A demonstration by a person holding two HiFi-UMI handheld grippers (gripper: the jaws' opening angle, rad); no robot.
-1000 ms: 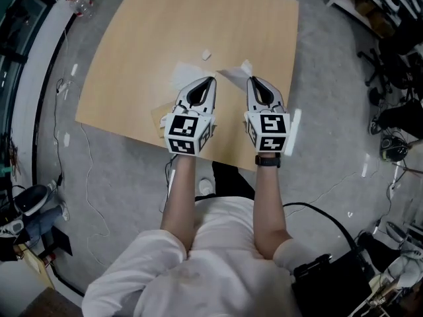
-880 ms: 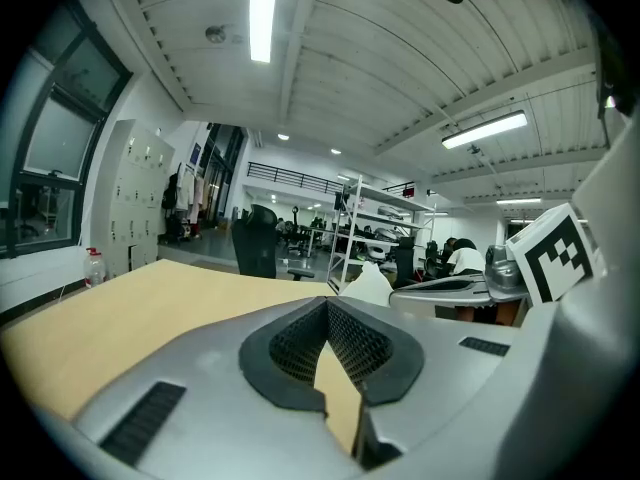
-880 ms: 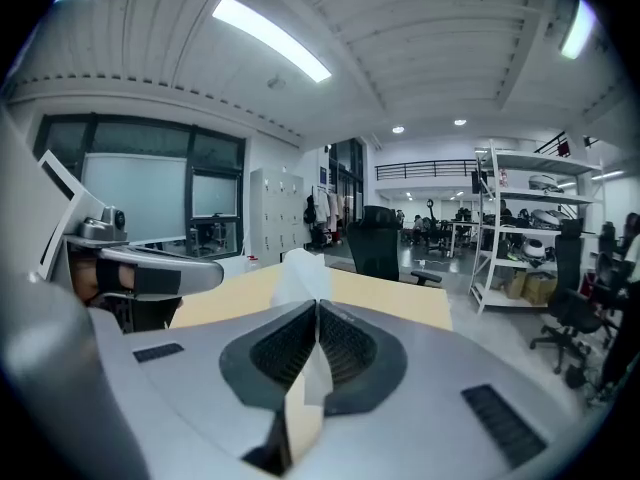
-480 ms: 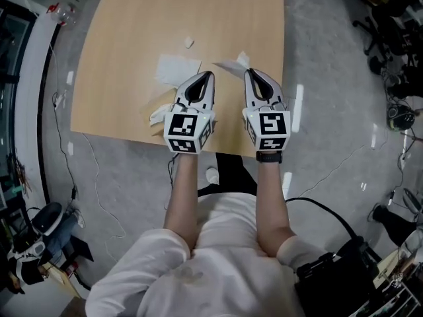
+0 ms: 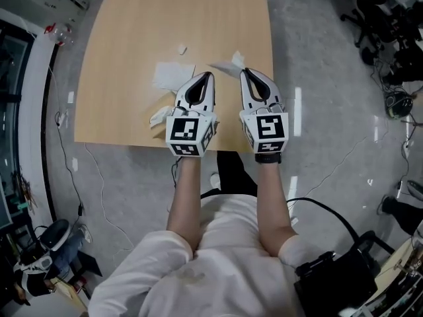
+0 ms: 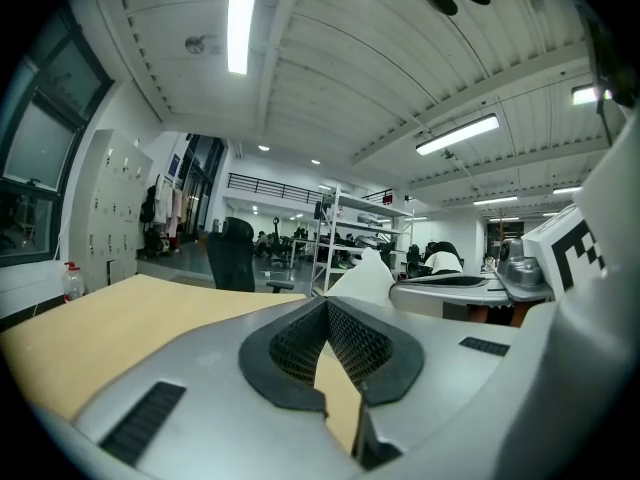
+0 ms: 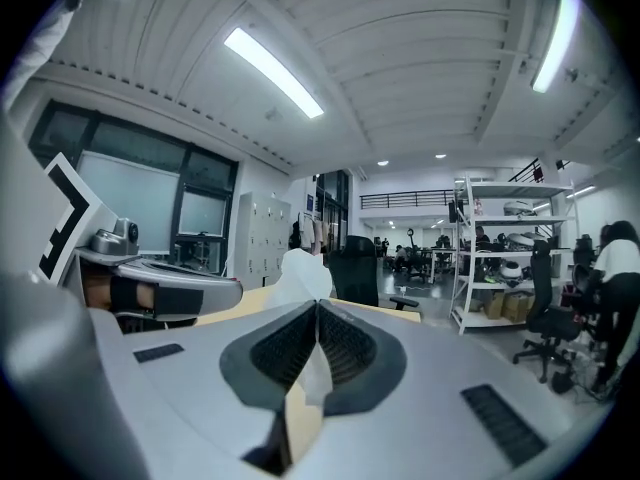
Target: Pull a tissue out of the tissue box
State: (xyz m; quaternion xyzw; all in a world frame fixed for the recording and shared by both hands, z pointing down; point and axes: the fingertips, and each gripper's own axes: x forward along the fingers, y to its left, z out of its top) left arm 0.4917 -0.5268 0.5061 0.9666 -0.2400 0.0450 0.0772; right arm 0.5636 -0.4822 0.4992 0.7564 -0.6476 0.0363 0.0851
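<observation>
The right gripper is pinching a tissue in its closed jaws over the table, while the left gripper is hovering alongside, jaws together, empty

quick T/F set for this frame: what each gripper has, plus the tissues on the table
1. The right gripper is shut on a tissue that sticks out past its tips. True.
2. The left gripper is clamped on a second tissue. False: its jaws meet at the tips with nothing between them.
3. A flat tissue lies on the table beyond the left gripper. True.
4. The table is dark metal. False: its top is light wood.
5. A small white scrap lies on the table further out than the flat tissue. True.
</observation>
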